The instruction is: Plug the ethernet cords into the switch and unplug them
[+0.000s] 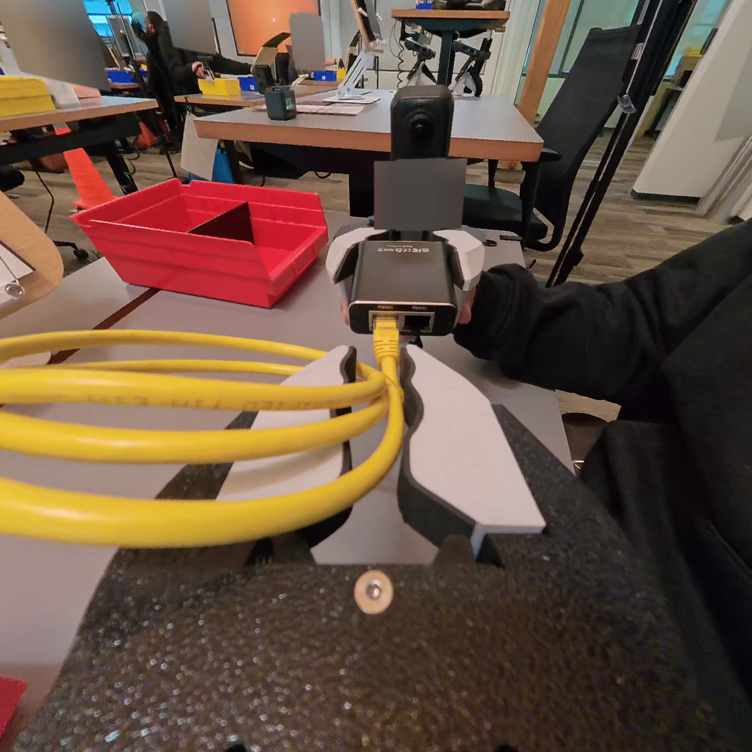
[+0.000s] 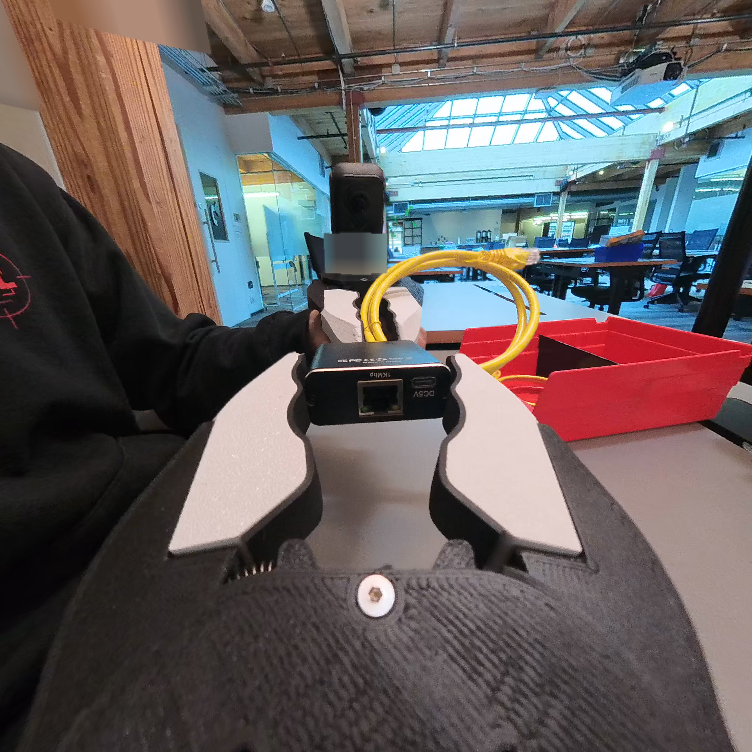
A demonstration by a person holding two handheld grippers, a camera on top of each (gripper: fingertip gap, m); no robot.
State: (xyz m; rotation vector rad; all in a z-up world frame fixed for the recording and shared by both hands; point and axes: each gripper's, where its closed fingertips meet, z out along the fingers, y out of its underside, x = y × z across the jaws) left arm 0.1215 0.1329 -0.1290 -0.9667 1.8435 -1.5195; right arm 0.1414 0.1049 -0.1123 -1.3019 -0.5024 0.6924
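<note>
Above the grey table [image 1: 203, 309], our right gripper [image 2: 376, 390] clamps the black switch [image 2: 376, 390] while our left gripper [image 1: 380, 366] pinches the yellow ethernet cord [image 1: 388, 366], its plug seated in the left port. Plugging looks done; next likely a straight pull-out.

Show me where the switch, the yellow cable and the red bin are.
switch [image 2: 376, 390]: right wrist view, on its black front face beside the port.
yellow cable [image 1: 384, 339]: left wrist view, on the plug boot seated in the switch's left port.
red bin [image 1: 171, 260]: left wrist view, on its near outer wall.
</note>
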